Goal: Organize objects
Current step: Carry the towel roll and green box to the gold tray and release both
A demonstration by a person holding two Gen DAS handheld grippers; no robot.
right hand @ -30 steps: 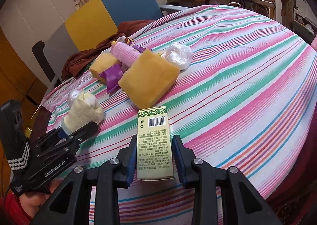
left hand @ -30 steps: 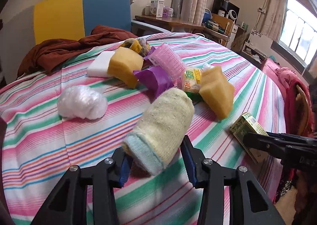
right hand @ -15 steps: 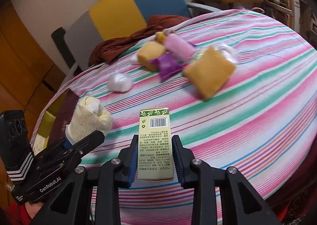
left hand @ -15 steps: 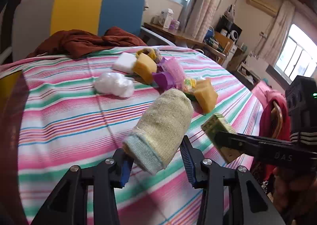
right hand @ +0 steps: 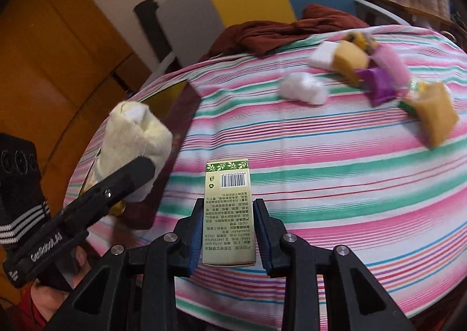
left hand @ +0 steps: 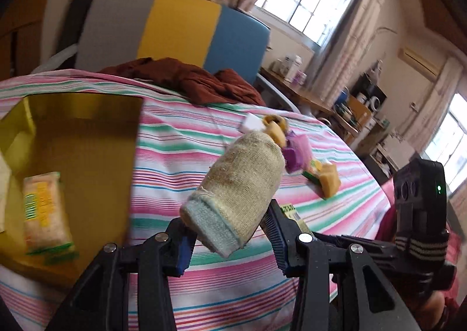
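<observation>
Two claws, towel roll point(left hand: 239, 185) and box point(right hand: 227, 208)

We see daylight entering through the windows point(left hand: 303, 7) at far right, which glare white. The room is softly lit, with warm tones. Both fisheye views curve strongly and darken at the corners. Motion blur smears the sponges point(right hand: 435, 115) far right and the yellow box point(left hand: 73, 156) near left; the green carton point(right hand: 229, 214) stays sharp.

Motion blur smears the packet point(left hand: 46, 214) inside the box point(left hand: 87, 115).
</observation>
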